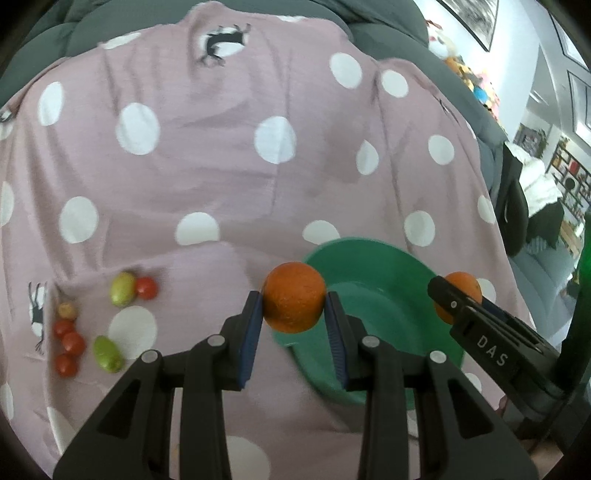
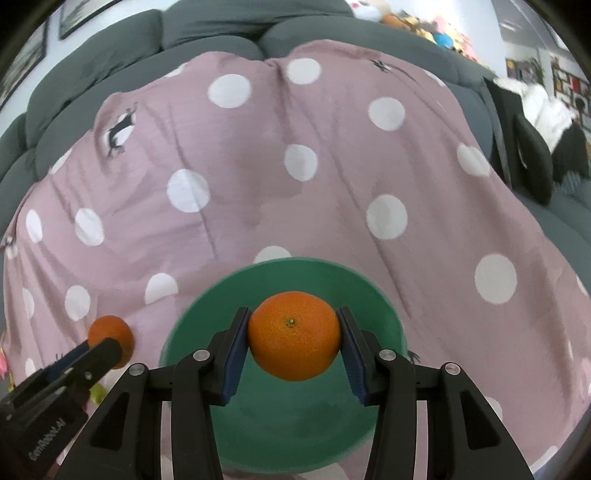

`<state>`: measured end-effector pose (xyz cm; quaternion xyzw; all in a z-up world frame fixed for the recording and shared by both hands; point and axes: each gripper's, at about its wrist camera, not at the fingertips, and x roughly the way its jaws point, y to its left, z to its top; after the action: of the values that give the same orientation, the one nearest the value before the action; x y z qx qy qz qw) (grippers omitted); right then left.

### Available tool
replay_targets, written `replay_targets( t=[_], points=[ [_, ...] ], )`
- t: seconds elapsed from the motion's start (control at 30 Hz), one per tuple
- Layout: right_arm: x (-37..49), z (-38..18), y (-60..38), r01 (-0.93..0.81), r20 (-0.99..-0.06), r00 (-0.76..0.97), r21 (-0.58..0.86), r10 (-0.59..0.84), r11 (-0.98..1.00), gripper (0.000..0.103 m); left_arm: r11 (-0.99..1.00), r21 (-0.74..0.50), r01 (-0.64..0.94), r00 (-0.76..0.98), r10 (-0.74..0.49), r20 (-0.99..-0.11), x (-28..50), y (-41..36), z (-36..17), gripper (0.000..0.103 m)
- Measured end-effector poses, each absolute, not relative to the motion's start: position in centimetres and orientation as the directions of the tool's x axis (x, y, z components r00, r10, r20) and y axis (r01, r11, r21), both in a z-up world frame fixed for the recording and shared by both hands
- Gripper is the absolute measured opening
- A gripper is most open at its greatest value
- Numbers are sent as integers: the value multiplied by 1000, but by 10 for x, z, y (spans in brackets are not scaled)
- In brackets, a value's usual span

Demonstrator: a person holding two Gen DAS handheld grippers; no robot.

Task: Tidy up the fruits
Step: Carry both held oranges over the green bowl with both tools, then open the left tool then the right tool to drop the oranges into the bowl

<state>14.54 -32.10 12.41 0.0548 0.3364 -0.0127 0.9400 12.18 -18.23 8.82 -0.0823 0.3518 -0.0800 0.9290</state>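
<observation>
My left gripper (image 1: 294,306) is shut on a small orange (image 1: 294,295), held above the cloth just left of a green bowl (image 1: 384,273). My right gripper (image 2: 293,338) is shut on a larger orange (image 2: 294,334), which hangs over the green bowl (image 2: 207,321). In the left wrist view the right gripper and its orange (image 1: 463,286) show at the bowl's right side. In the right wrist view the left gripper with its orange (image 2: 110,332) shows to the bowl's left. Several cherry tomatoes (image 1: 70,341) and green oval fruits (image 1: 123,288) lie on the cloth at the left.
A pink cloth with white dots (image 1: 229,166) covers a grey sofa (image 2: 221,33). A dark chair with white fabric (image 1: 524,192) stands to the right, with shelves and framed pictures on the wall behind it.
</observation>
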Motion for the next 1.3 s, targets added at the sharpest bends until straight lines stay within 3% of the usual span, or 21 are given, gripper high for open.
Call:
replay_targets(
  t=[0.47,1.3],
  points=[
    [156,100,-363,137,-689,725,147,2,980,48,980,-154,123,696,-196,-691,144,-224,66,34],
    [157,97,-366,92,-707,705,169,56,981,49,976,-123,179,665,-212,-716,146,-252,45,33]
  ],
)
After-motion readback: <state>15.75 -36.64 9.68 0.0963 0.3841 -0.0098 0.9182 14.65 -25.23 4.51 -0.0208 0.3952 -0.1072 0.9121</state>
